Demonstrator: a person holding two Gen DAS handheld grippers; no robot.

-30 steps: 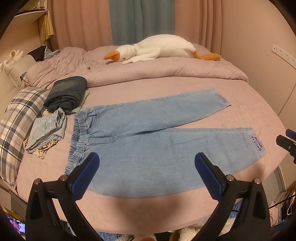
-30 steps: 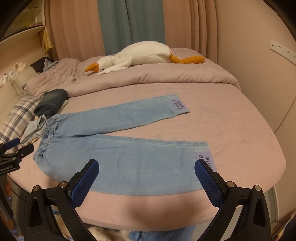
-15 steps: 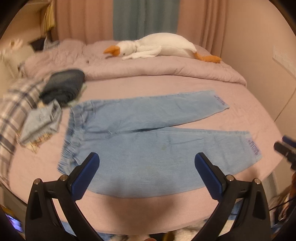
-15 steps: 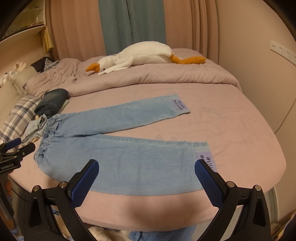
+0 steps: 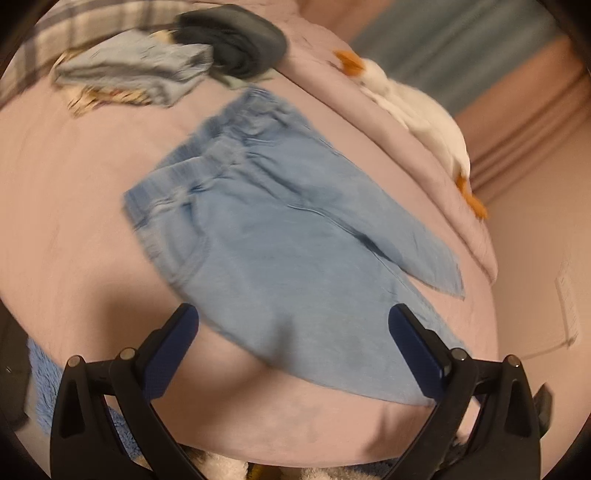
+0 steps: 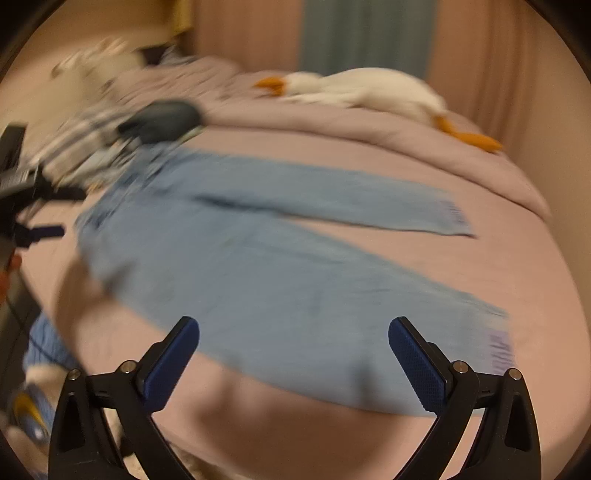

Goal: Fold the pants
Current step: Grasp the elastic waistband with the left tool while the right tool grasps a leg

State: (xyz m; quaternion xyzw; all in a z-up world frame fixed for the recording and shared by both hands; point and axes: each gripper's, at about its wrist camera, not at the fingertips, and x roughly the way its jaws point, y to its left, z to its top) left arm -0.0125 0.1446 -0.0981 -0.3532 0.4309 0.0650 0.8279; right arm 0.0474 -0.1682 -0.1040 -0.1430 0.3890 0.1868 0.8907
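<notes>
In the left wrist view, a plaid pillow [image 5: 55,26] sits at the far left edge of the pink bed [image 5: 74,221], with a crumpled pale-blue garment [image 5: 140,70] beside it and a rolled dark garment [image 5: 236,40] just to its right. The light-blue pants [image 5: 280,229] lie flat and unfolded across the middle of the bed, waistband toward the pillow, the two legs spreading apart toward the right. The left tongs [image 5: 293,332] hang over the near edge of the pants with their blue pads spread wide, gripping nothing. A white plush goose [image 5: 417,110] lies on the rumpled quilt at the right. In the blurred right wrist view, the right tongs [image 6: 293,345] are likewise wide apart and empty above the near leg.
</notes>
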